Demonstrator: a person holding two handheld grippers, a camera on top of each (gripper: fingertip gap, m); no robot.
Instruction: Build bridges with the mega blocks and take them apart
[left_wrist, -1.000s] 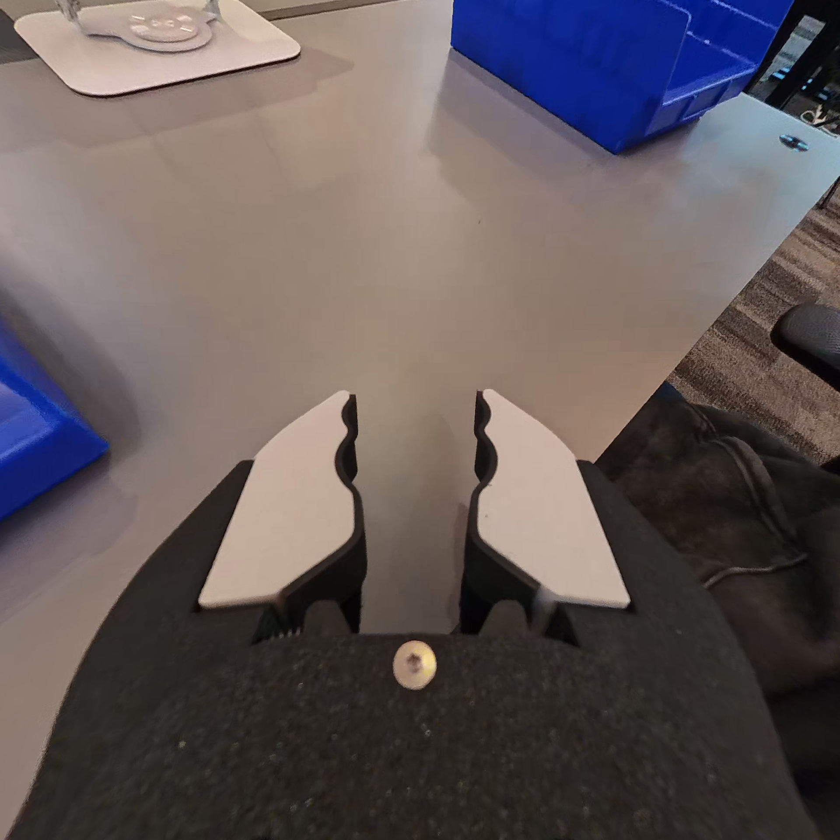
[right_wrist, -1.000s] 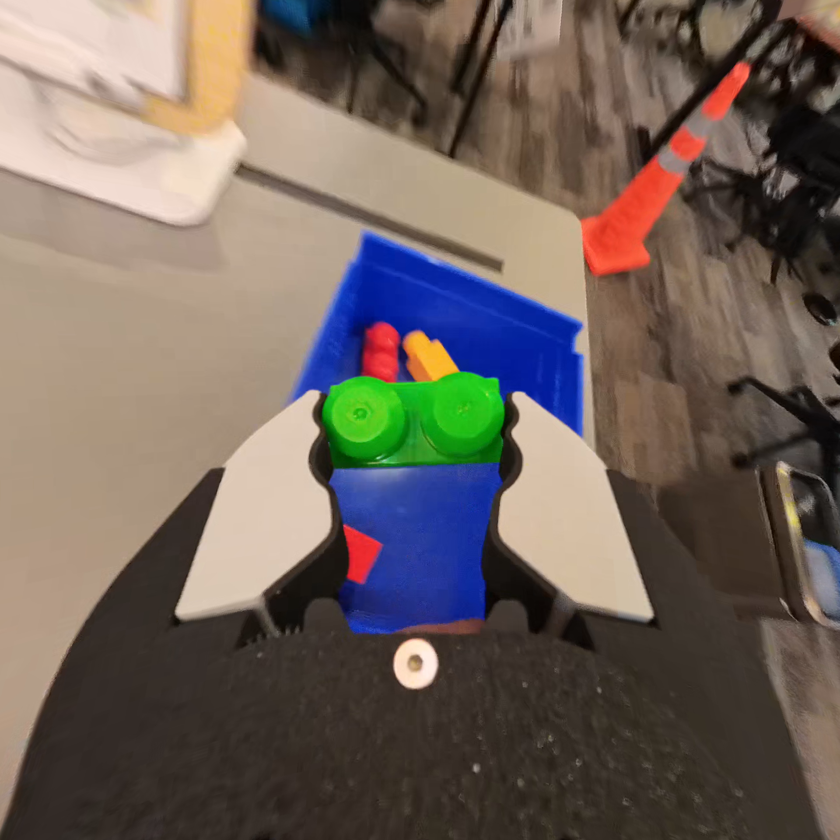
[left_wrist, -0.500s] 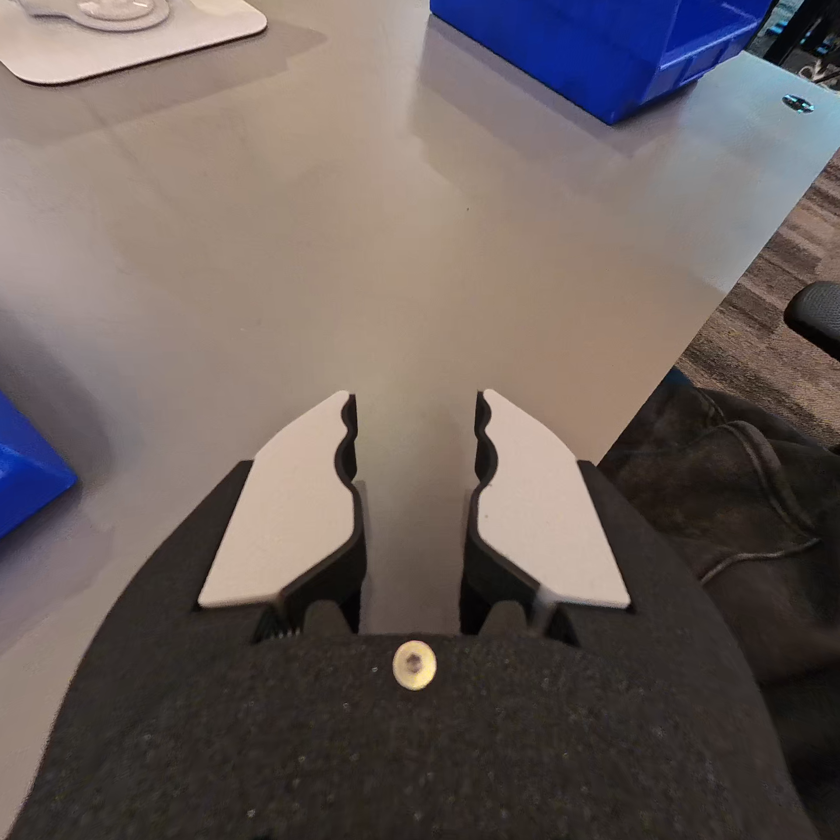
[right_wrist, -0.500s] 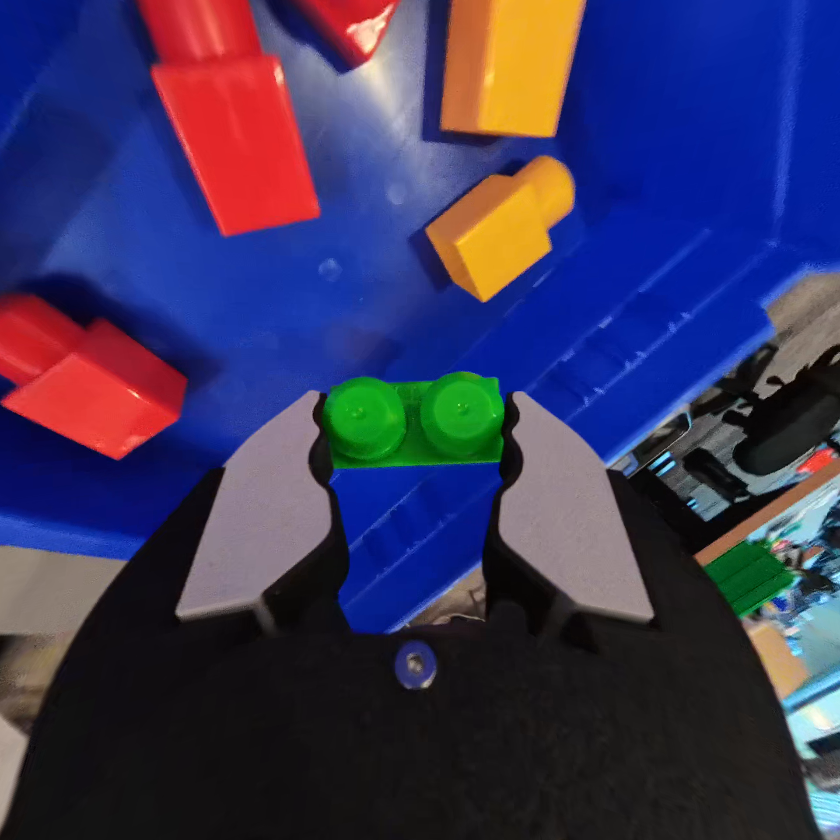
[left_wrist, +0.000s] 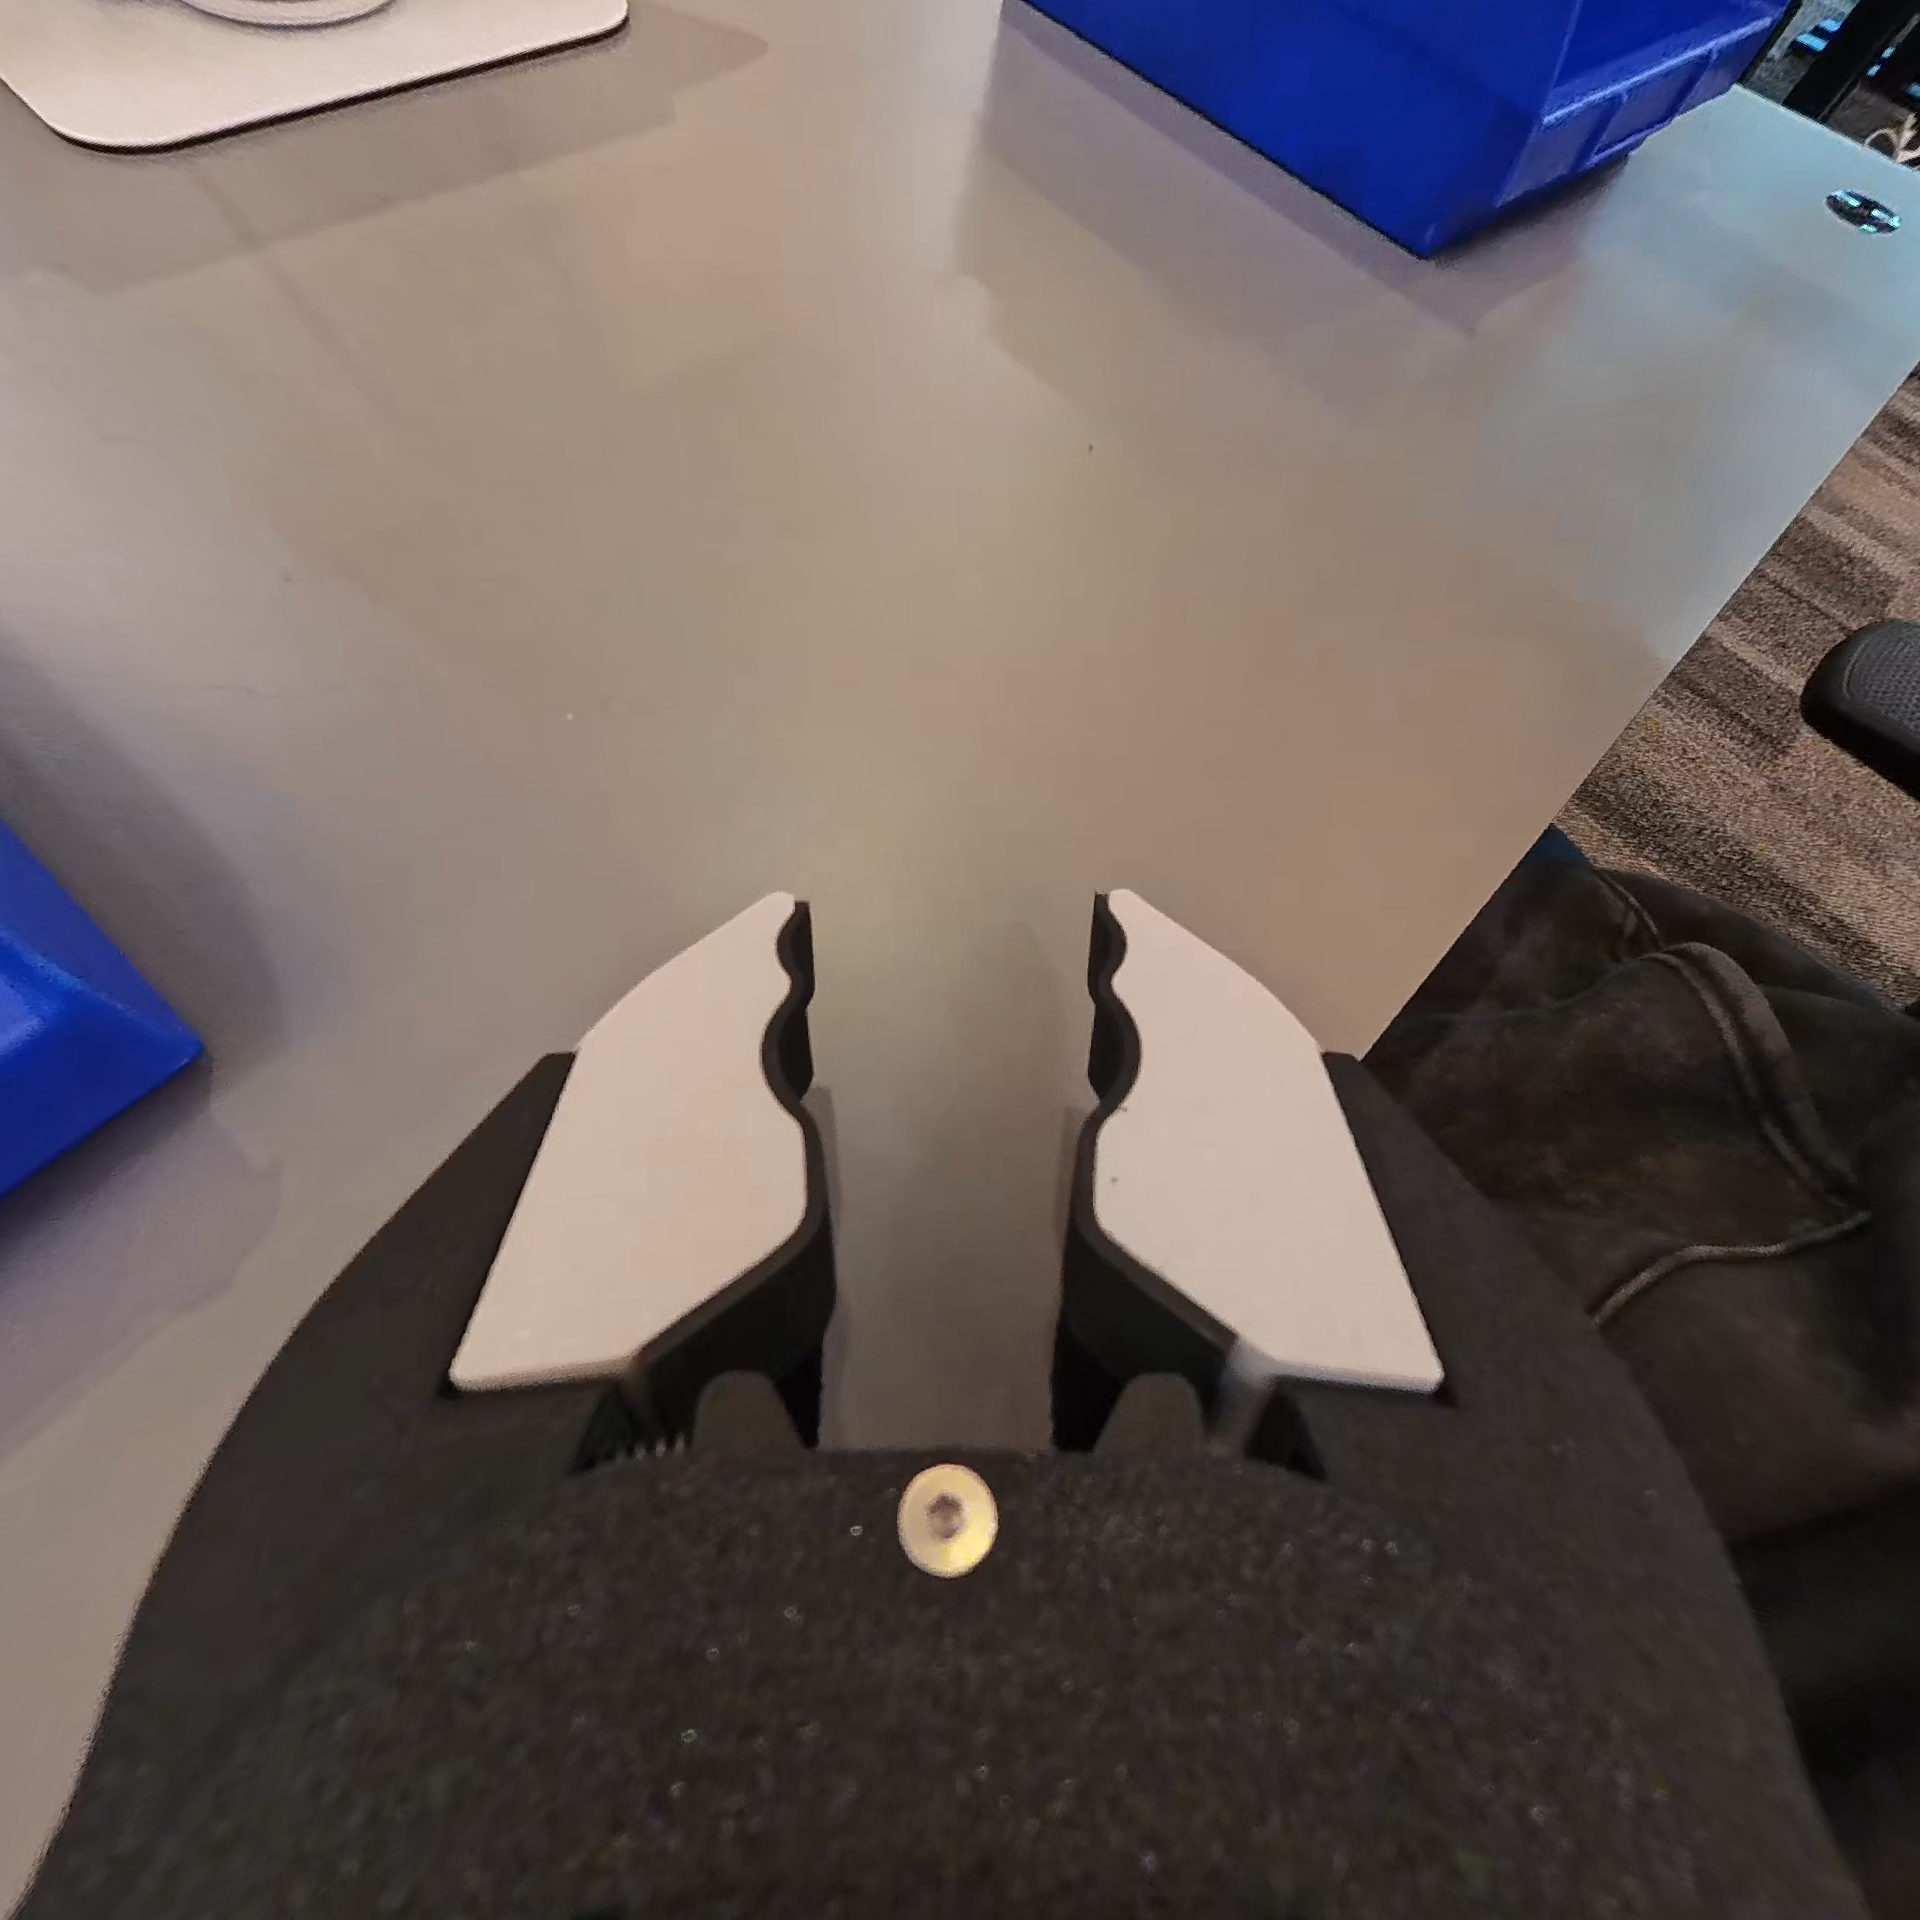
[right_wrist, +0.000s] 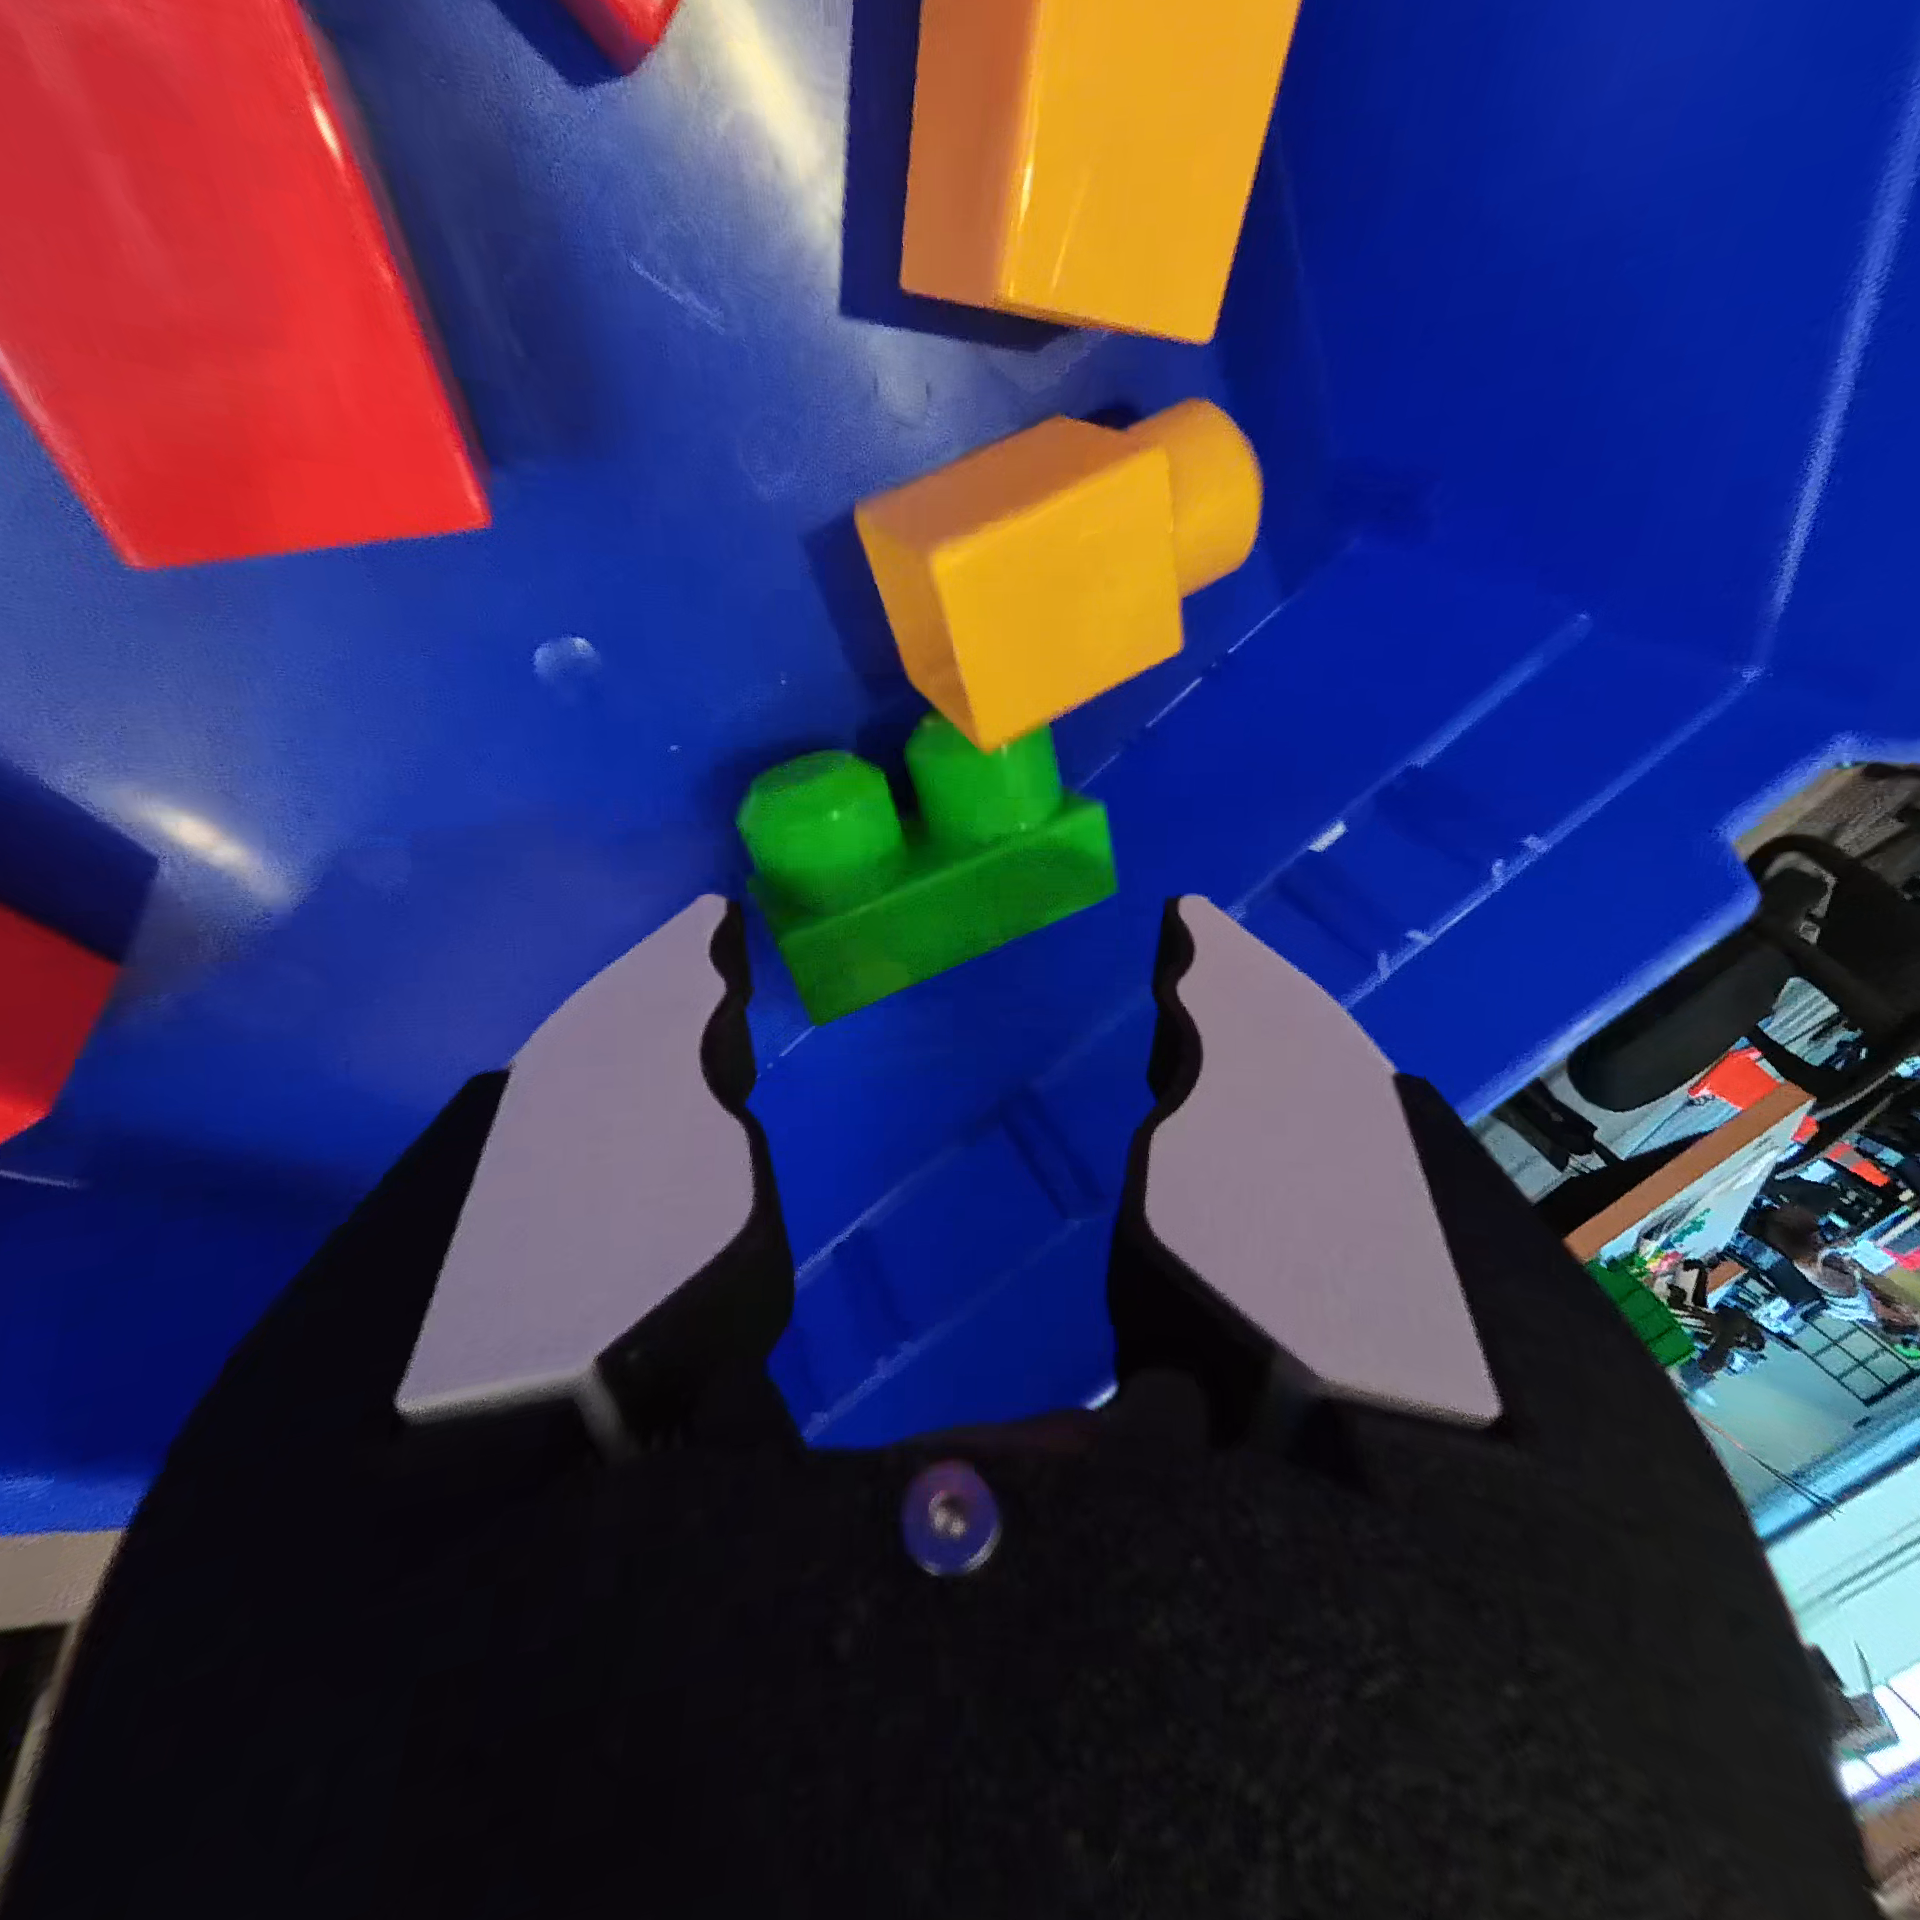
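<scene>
My right gripper (right_wrist: 951, 914) is open over the inside of a blue bin (right_wrist: 1558, 416). A green two-stud block (right_wrist: 935, 883) lies free just beyond the fingertips, on the bin floor against a small orange one-stud block (right_wrist: 1039, 582). A larger orange block (right_wrist: 1091, 156) lies farther in. A red block (right_wrist: 208, 291) lies at the upper left and another red block (right_wrist: 42, 1008) at the left edge. My left gripper (left_wrist: 951, 909) is open and empty, low over the bare grey table (left_wrist: 727, 520). No blocks show in the left wrist view.
In the left wrist view a blue bin (left_wrist: 1455, 94) stands at the far right and another blue bin corner (left_wrist: 62, 1029) at the left. A white pad (left_wrist: 312, 62) lies far left. The table edge (left_wrist: 1621, 748) runs at the right, with dark clothing (left_wrist: 1662, 1143) beyond. The grippers' ends are close to 60 cm from one another. The red block (right_wrist: 42, 1008) is about 9 cm from my right fingertips and 45 cm from my left.
My right gripper has opened and let go of the green block, which now lies in the bin beside the small orange block. The left gripper has shifted slightly and stays open.
</scene>
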